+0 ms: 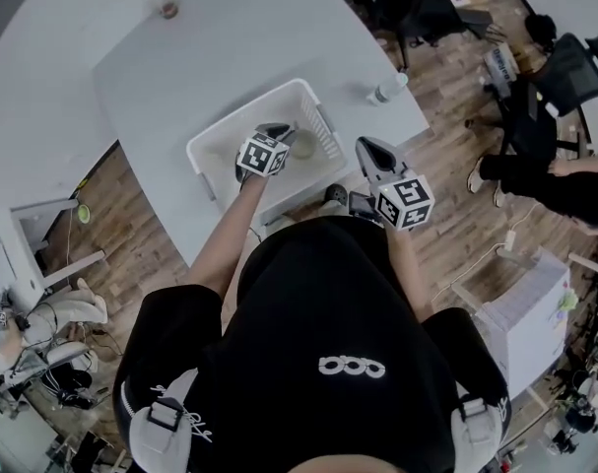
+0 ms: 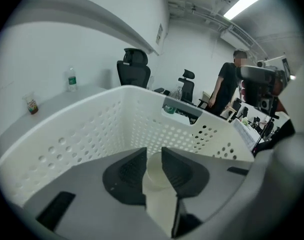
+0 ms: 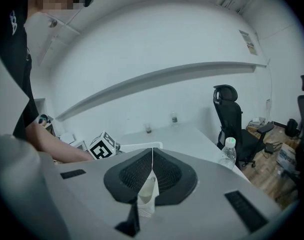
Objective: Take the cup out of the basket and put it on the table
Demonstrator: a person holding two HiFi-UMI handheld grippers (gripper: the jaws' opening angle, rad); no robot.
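Note:
A white perforated basket (image 1: 241,126) stands on the pale table (image 1: 230,37) near its front edge. My left gripper (image 1: 282,132) reaches down into it. A cream paper cup (image 1: 301,146) lies inside, right at the gripper's tips. In the left gripper view the cup (image 2: 159,173) shows in the gap of the left gripper (image 2: 154,156), whose jaws stand a little apart; the basket wall (image 2: 91,129) rises behind. I cannot tell whether the pads touch the cup. My right gripper (image 1: 365,146) hangs beside the basket's right end. That right gripper (image 3: 152,151) is shut with nothing held.
A clear water bottle (image 1: 387,89) stands at the table's right corner, right of the basket. A small cup (image 1: 168,10) sits at the far side. Office chairs (image 1: 574,67) and a seated person (image 1: 555,180) are on the wooden floor to the right.

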